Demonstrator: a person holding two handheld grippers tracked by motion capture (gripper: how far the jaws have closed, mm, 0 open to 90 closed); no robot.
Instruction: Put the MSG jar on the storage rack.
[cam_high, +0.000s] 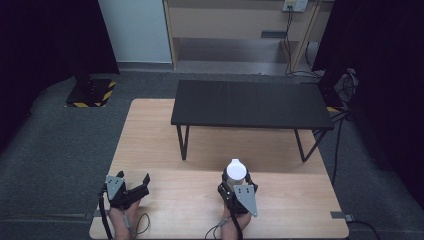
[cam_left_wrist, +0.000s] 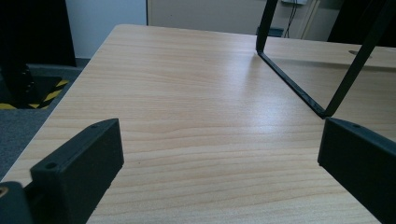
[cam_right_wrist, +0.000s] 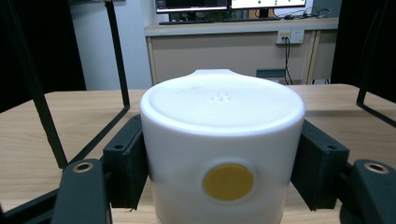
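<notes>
Right gripper view: right gripper (cam_right_wrist: 219, 154) gripping white lidded cup (cam_right_wrist: 222, 140) | left gripper (cam_left_wrist: 210, 163) resting wide, holding nothing | likely next: lifting toward black bench (cam_high: 252, 104)

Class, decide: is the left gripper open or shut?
Open: the left gripper has its jaws standing wide apart, bare wooden table between them.

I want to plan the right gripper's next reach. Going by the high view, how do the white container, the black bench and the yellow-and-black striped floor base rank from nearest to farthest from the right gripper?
1. White container: held between the jaws of the right gripper.
2. Black bench: on the wooden table, straight ahead.
3. Yellow-and-black striped floor base: off the table, far left on the floor.
</notes>
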